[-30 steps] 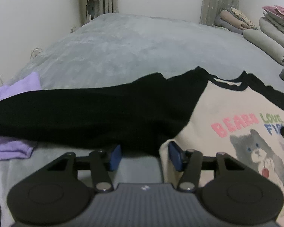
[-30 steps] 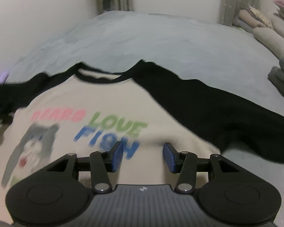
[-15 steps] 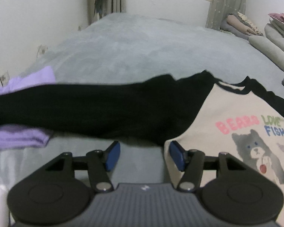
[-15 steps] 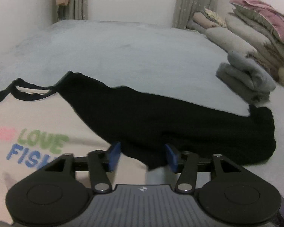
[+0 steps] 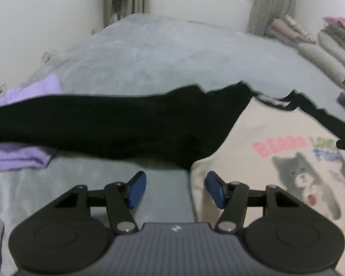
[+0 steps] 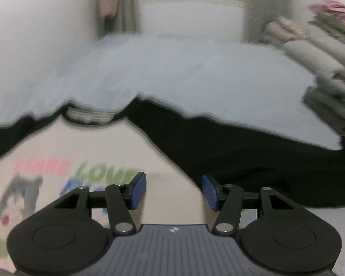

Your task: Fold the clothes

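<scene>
On the grey bed (image 5: 172,53), cream raglan shirt (image 5: 264,133) spread flat, black sleeves outstretched, left tool (image 5: 176,187) wide, empty, right tool (image 6: 173,189) wide, empty, both above shirt.

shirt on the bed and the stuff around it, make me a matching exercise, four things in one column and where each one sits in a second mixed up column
Things
1. bear print
2. purple garment
3. folded grey clothes
4. left gripper

Places
A. on the bed at the far right, near the end of the shirt's right sleeve
B. on the cream front of the shirt
C. partly under the shirt's left sleeve
D. open, over the shirt's left side edge below the armpit

Pairs: 1-B, 2-C, 3-A, 4-D
</scene>
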Tool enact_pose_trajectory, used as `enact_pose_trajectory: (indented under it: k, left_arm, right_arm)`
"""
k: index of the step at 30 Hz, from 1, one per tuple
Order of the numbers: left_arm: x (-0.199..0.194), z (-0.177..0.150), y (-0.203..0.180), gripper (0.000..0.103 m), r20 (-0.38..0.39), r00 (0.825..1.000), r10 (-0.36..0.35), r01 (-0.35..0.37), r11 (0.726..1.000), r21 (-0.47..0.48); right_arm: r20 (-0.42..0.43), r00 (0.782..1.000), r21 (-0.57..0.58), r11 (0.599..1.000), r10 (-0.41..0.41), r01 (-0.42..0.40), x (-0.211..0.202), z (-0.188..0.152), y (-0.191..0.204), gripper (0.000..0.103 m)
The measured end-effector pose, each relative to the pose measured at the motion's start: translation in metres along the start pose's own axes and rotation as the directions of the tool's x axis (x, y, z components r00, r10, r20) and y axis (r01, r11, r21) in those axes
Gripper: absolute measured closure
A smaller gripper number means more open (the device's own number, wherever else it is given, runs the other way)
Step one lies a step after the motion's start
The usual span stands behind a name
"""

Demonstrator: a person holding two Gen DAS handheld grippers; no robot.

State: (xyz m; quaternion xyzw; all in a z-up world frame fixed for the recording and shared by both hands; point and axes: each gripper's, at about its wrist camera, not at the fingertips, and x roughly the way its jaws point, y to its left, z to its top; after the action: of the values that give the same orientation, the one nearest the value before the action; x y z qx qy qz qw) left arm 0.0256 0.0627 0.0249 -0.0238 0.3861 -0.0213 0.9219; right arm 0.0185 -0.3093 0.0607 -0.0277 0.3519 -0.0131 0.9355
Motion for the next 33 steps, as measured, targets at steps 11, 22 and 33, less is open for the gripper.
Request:
enact_pose_trajectory:
  k: [11, 22, 33]
  left_arm:
    - [-0.004, -0.006, 0.003, 0.044, -0.01, 0.998, 0.057, -0.057, 0.998, -0.011]
    - [-0.022, -0.011, 0.002, 0.043, 0.035, 0.987, 0.154, -0.153, 0.988, -0.02]
    - [-0.027, -0.014, -0.001, 0.03, 0.069, 0.978, 0.198, -0.2, 0.98, 0.012]
  right_arm:
    - [-0.083, 0.996, -0.007, 1.0, -0.028, 0.027, -0.006, -0.006, -0.019, 0.047]
    - [-0.062, 0.979, -0.116, 0.972, 0.197, -0.203, -0.03, -0.008, 0.055, 0.045]
    - [-0.077, 0.981, -0.166, 0.968, 0.176, -0.187, -0.02, -0.02, 0.087, 0.034]
